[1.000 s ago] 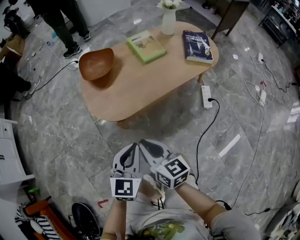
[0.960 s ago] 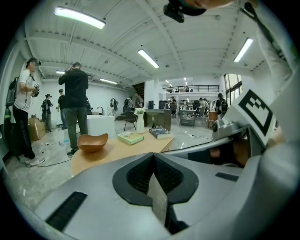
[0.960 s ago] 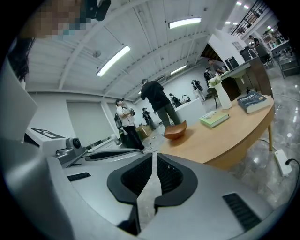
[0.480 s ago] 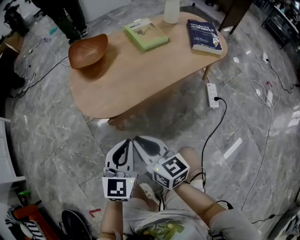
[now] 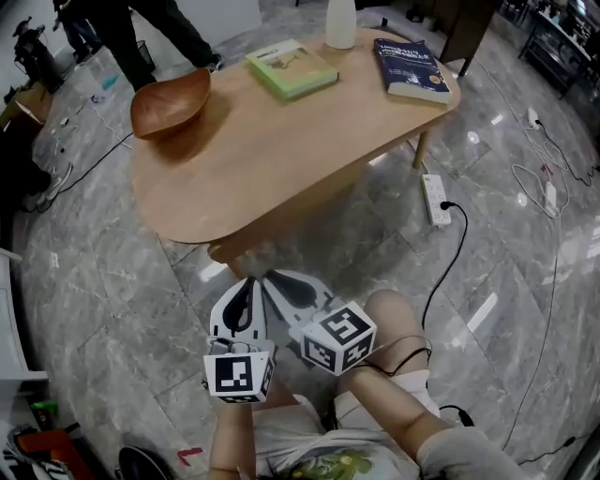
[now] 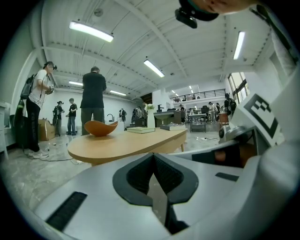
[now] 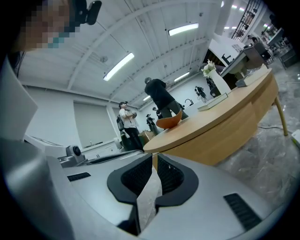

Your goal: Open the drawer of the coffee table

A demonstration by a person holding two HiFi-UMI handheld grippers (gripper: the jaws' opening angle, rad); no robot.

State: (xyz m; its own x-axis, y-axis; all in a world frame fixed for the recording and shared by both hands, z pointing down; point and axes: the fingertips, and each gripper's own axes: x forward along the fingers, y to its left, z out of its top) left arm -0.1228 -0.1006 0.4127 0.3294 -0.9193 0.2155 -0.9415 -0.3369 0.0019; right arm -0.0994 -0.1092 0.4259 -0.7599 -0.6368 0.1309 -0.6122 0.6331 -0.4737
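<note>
Since a second ago the grey marble floor [image 5: 112,272] has shrunk in the head view. The oval light-wood counter [image 5: 281,141] has swelled and slid nearer, until the white vase [image 5: 340,23] is cut off at the top edge. That reads as the person crouching toward it, which suits a drawer set below the top.

The drawer should lie in the wooden apron [image 5: 309,202] under the near rim. No handle or seam can be made out there for certain.

The left gripper [image 5: 247,286] and right gripper [image 5: 277,281] have sunk with the crouch. Both gripper views now look along the tabletop almost edge-on. Each has its jaws pressed together on nothing, side by side and well short of the apron.

Bare floor lies between them and the near rim, so the approach looks free. To the right are a slanted counter leg [image 5: 421,150] and a white power strip [image 5: 437,199] with its black cable.
</note>
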